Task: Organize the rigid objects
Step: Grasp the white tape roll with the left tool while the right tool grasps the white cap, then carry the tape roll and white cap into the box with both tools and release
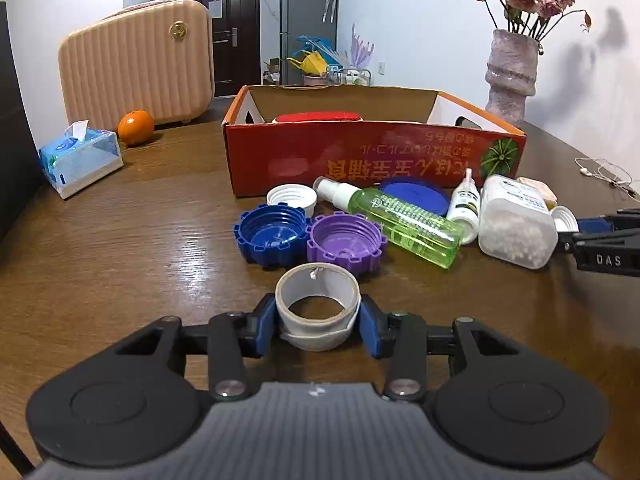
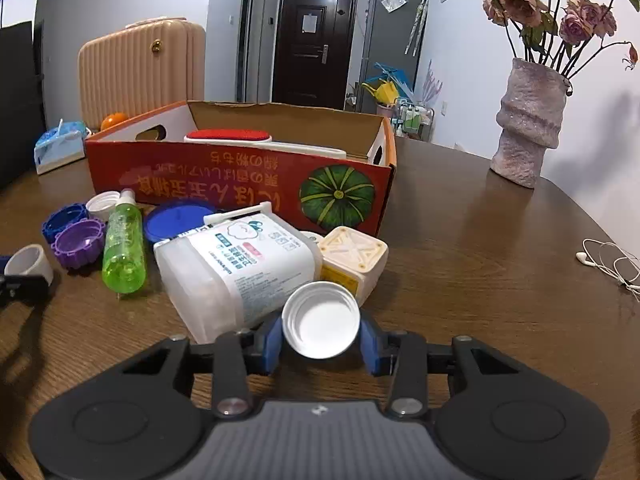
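Observation:
My left gripper (image 1: 318, 320) is shut on a whitish tape roll (image 1: 316, 338) that stands on the brown table; both blue pads press its sides. Beyond the roll lie a blue toothed lid (image 1: 272, 236), a purple toothed lid (image 1: 344, 240), a green spray bottle (image 1: 404, 224) and a clear jar of white beads (image 1: 516, 224). My right gripper (image 2: 320, 336) is shut on a white screw cap (image 2: 322, 322), tilted with its hollow side towards the camera. It sits next to the bead jar (image 2: 240, 272) and a cream square box (image 2: 354, 258). An orange cardboard box (image 1: 360, 152) stands behind everything.
Inside the box lies a red-topped white item (image 1: 320, 117). A small white cap (image 1: 292, 196), a flat blue lid (image 1: 416, 194) and a small white bottle (image 1: 464, 204) lie by the box. A tissue pack (image 1: 80, 158), an orange (image 1: 136, 127), a suitcase (image 1: 136, 68), a vase (image 2: 528, 120) and earphones (image 2: 608, 260) share the table.

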A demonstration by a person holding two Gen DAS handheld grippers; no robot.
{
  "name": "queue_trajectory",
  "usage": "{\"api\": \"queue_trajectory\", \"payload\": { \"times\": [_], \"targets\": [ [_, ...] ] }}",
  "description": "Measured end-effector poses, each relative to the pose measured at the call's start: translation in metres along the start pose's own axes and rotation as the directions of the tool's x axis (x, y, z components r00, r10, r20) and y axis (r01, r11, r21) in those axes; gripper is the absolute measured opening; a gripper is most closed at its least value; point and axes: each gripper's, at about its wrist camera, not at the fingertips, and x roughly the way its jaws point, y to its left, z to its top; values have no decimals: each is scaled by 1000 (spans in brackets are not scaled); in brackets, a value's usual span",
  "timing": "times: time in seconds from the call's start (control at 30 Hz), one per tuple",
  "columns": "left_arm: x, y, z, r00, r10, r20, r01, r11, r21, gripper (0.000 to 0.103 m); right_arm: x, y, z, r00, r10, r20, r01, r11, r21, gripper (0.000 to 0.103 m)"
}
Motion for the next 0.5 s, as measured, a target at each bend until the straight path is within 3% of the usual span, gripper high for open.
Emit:
{"api": "queue_trajectory", "payload": {
  "times": [0.23, 0.5],
  "targets": [
    [-32, -8, -10, 1000, -5, 17, 5, 1000, 2, 43, -35, -1, -19, 1000, 23, 8, -23, 1000, 20, 39],
    [-81, -30, -29, 998, -25, 60, 22, 999, 36, 43, -101, 27, -64, 983, 184, 17, -185, 982, 38, 39]
  ]
}}
